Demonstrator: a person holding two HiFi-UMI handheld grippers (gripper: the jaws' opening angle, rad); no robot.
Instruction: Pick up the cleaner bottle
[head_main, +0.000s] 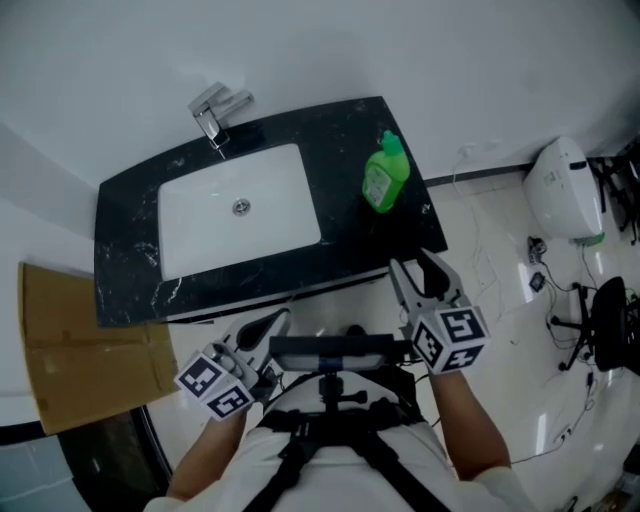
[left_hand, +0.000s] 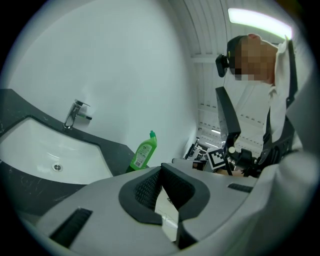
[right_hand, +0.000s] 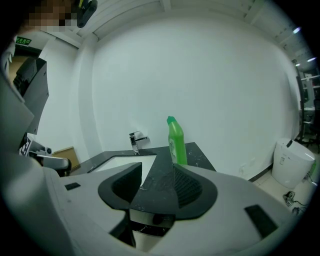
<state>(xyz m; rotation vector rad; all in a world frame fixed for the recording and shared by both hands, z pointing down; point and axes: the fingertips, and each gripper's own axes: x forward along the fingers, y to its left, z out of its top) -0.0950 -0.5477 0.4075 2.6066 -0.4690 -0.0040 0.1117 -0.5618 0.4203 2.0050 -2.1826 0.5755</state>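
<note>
On the black tabletop (head_main: 130, 275) beside the sink (head_main: 200, 235) stands the cleaner bottle (head_main: 385, 176) upright, with the right gripper (head_main: 415, 268) near it, jaws apart and empty, and the left gripper (head_main: 275, 322) jaws closed.

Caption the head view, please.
Green cleaner bottle on a black counter beside a white sink; right hand-held gripper open, short of it.

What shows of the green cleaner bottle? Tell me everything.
The cleaner bottle looks like green plastic, with a flattened body narrowing to a neck with a green cap, and a pale label on its face. It stands upright on the black marbled counter, right of the white sink. Only the counter touches it; the open right tool is short of it.
</note>
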